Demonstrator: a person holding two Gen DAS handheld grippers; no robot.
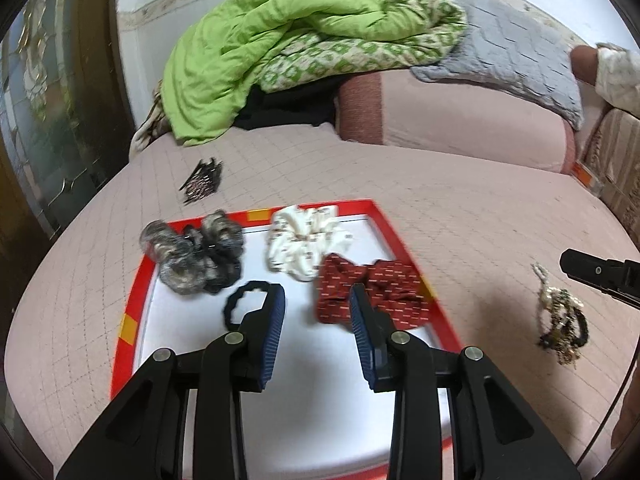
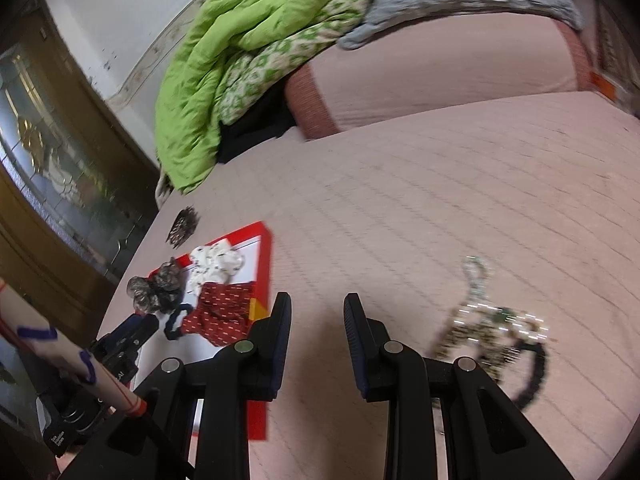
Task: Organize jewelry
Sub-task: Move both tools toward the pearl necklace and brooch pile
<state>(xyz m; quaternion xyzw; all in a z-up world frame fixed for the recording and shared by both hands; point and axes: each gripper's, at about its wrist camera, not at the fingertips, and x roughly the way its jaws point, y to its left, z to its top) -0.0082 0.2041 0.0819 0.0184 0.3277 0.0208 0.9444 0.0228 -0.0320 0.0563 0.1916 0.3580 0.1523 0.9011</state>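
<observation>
A red-rimmed white tray (image 1: 152, 268) lies on the pink bed. In it are a grey-black scrunchie (image 1: 196, 256), a white scrunchie (image 1: 304, 240), a dark red scrunchie (image 1: 376, 292) and a black hair tie (image 1: 244, 300). My left gripper (image 1: 318, 312) is open and empty just above the tray, between the hair tie and the red scrunchie. A tangle of beaded jewelry with a black band (image 1: 560, 324) lies on the bed right of the tray; it also shows in the right wrist view (image 2: 492, 328). My right gripper (image 2: 316, 320) is open and empty, left of that tangle, right of the tray (image 2: 262, 256).
A dark hair clip (image 1: 202, 180) lies on the bed beyond the tray. A green quilt (image 1: 280, 48), a grey pillow (image 1: 508, 48) and a pink bolster (image 1: 460, 120) sit at the back. A wooden glass door (image 1: 48, 120) stands on the left.
</observation>
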